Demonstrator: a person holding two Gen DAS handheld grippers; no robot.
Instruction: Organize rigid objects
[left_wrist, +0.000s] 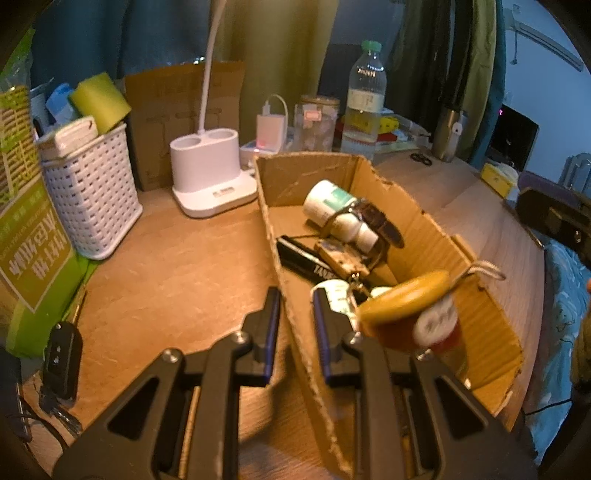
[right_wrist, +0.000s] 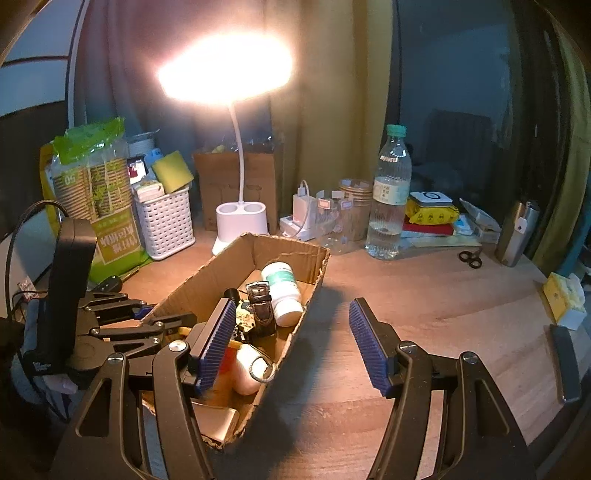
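One white bottle (right_wrist: 282, 293) lies lengthwise in box (right_wrist: 295, 254)

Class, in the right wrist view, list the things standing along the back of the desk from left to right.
White basket → lamp base → white charger → water bottle → scissors → steel flask

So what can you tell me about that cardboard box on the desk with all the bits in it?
The cardboard box is a long, shallow, open-topped tray of plain brown corrugated card with rough, torn edges. It sits flat on the wooden desk in front of the white lamp base. Inside lie a white pill bottle on its side, a dark-strapped watch, a black pen-like stick and other small items. The left gripper is closed on its near side wall.
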